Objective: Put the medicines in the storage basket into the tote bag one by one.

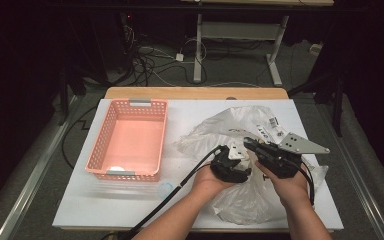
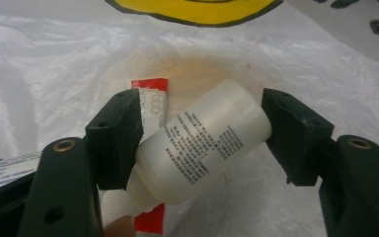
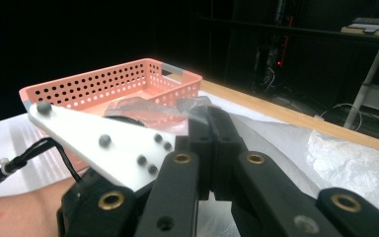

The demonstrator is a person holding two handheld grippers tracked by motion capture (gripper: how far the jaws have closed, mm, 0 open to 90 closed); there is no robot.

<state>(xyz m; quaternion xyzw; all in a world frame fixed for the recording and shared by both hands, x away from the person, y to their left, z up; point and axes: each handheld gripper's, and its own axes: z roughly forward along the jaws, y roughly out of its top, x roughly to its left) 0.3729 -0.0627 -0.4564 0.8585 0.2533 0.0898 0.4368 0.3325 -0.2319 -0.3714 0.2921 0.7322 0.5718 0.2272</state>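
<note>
A white translucent bottle (image 2: pixel 202 148) with black print lies slantwise inside a white plastic bag (image 1: pixel 240 130). My left gripper (image 2: pixel 202 133) reaches into the bag, and each of its jaws presses on one end of the bottle. In the high view the left gripper (image 1: pixel 236 156) sits at the bag's mouth, right beside the right gripper (image 1: pixel 251 144). My right gripper (image 3: pixel 209 116) is shut, with a fold of the thin bag film (image 3: pixel 192 104) pinched at its tips and lifted off the table.
An empty pink perforated basket (image 1: pixel 130 142) stands on the left of the white table (image 1: pixel 105 210). A red-and-white packet (image 2: pixel 153 101) and a green-labelled tube (image 2: pixel 5 168) also lie in the bag. A small clear round lid (image 1: pixel 166 188) rests by the basket's front corner.
</note>
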